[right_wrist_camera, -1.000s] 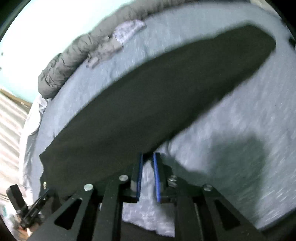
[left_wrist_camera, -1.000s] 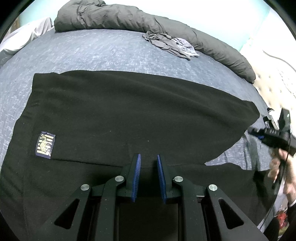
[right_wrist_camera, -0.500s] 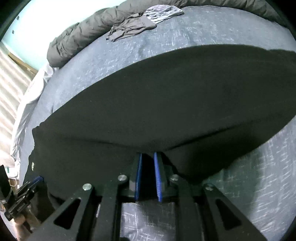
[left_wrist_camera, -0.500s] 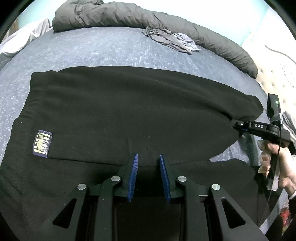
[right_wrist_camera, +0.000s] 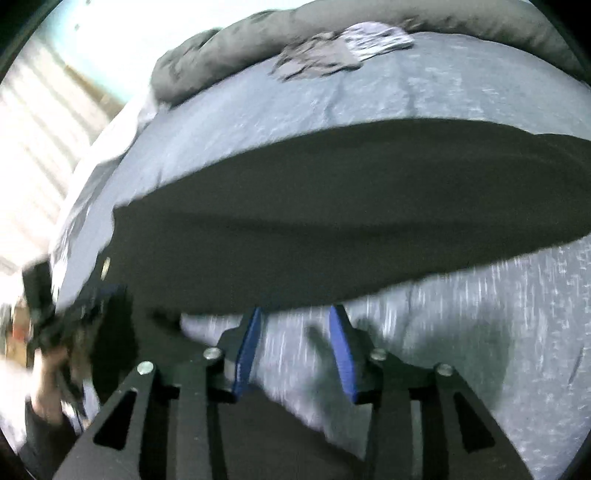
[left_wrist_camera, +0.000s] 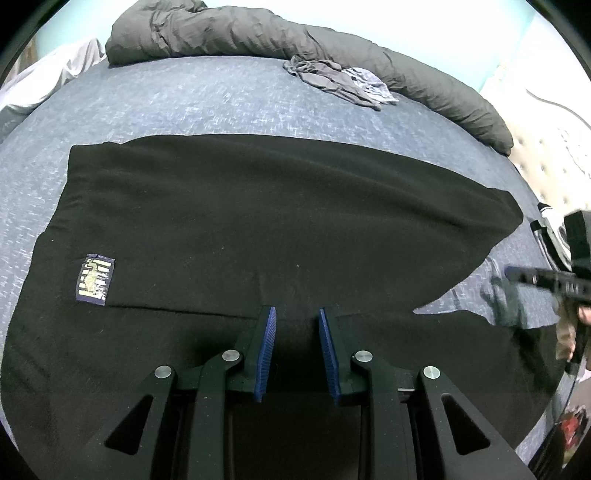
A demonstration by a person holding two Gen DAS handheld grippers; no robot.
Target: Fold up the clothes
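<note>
**Black garment lying flat on the bed, both grippers over its near edge**

The black garment is lying spread across the blue bed, folded over itself, with a small patch label showing on its left part. The left gripper is hovering over the garment's near fold line, its jaws standing a little apart with dark cloth below them; whether the pads are pinching any cloth I cannot tell. The right gripper is sitting just off the garment's near edge, over bare sheet, its jaws opening with nothing between them. Beyond the garment, a grey duvet is bunched along the far side of the bed, with a small pile of grey clothes lying beside it.
</note>
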